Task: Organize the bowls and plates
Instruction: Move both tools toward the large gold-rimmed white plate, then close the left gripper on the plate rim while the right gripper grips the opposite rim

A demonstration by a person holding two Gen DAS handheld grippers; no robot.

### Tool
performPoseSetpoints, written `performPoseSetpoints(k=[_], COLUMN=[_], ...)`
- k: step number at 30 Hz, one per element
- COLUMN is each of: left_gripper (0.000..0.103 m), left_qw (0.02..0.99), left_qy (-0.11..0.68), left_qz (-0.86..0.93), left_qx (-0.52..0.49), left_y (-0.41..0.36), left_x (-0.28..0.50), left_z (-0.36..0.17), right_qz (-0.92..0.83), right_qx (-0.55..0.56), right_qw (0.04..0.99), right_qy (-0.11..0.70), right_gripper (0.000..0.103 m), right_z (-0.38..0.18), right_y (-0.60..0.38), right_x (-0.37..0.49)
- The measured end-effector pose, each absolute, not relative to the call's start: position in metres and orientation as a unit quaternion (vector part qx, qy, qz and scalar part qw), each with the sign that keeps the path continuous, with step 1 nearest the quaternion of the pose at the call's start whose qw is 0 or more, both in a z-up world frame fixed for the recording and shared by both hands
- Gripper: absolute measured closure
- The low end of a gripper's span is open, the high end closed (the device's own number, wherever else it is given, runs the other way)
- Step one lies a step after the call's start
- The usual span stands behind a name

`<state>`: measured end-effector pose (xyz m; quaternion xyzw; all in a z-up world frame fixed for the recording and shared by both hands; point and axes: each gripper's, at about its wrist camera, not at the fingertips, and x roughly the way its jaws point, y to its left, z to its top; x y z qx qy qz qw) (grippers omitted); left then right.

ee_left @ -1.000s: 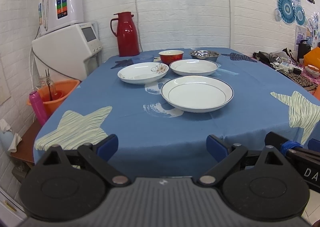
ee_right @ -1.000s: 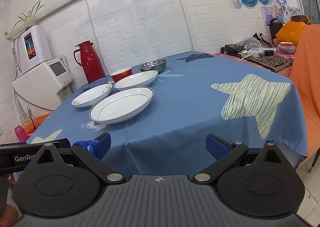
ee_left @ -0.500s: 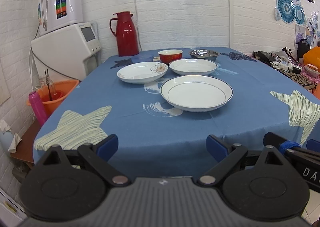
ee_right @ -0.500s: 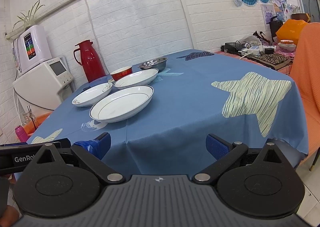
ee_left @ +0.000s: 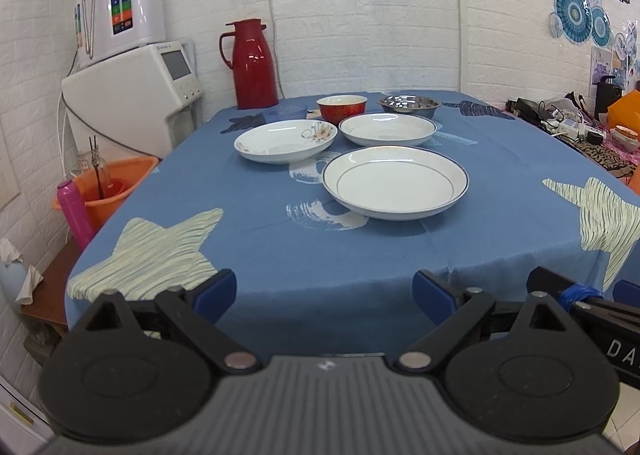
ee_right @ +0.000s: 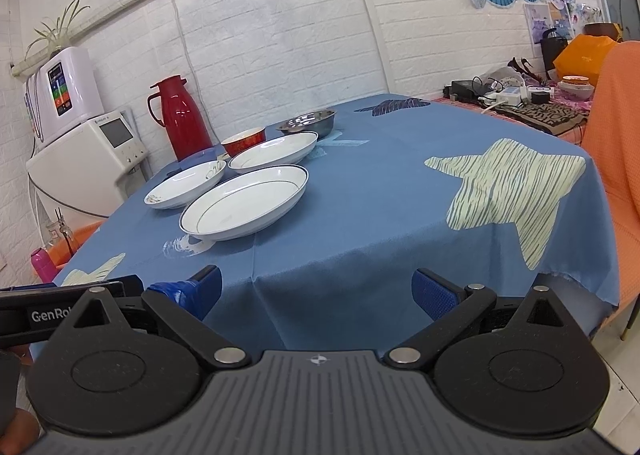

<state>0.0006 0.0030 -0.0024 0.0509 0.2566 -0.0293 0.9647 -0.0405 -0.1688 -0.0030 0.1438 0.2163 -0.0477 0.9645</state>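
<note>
Both grippers are held at the near edge of the tabletop (ee_left: 280, 239), short of the dishes. We see the left gripper (ee_left: 324, 291) with its blue-padded fingers spread wide and nothing between them; the right gripper (ee_right: 316, 289) is likewise spread wide and holds nothing.

Dish layout, as seen from the left wrist view:

1. The large white plate (ee_left: 395, 187), with a thin dark rim line, lies nearest, ahead of the left gripper and slightly to its right, well apart from the fingertips.
2. The floral plate (ee_left: 285, 140) lies beyond it to the left, near but not touching.
3. The second white plate (ee_left: 387, 129) lies behind the large white plate, just right of the floral plate.
4. The red bowl (ee_left: 342, 108) stands behind the gap between those two plates.
5. The steel bowl (ee_left: 410, 104) stands to the right of the red bowl, at the far side of the cloth.

From the right wrist view, the large white plate (ee_right: 245, 203) lies ahead and to the left of the right gripper, with the other dishes in a line behind it toward the red thermos (ee_right: 180, 115). We note that all dishes rest flat and separate on the blue star-pattern cloth; none is stacked.
</note>
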Motion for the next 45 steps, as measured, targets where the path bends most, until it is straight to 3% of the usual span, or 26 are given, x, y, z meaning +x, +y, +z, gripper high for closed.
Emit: performPoseSetpoints(k=[14, 27, 45], left_gripper=[0.009, 0.009, 0.011], left_qw=[0.95, 0.932, 0.906], left_qy=[0.311, 0.356, 0.405], left_qz=[-0.023, -0.068, -0.125], left_qx=[0.017, -0.025, -0.002], left_y=[0.028, 0.039, 0.029], left_x=[0.078, 0.16, 0.242], left_z=[-0.011, -0.005, -0.023], right_qz=[-0.067, -0.032, 0.002], right_qx=[0.144, 0.103, 0.011], right_qw=[0.948, 0.948, 0.917], right_qy=[0.277, 0.298, 0.399], right_gripper=[0.014, 0.014, 0.014], right_z=[-0.014, 0.016, 0.001], right_y=[-0.191, -0.186, -0.162], right_x=[-0.004, 0.112, 0.214])
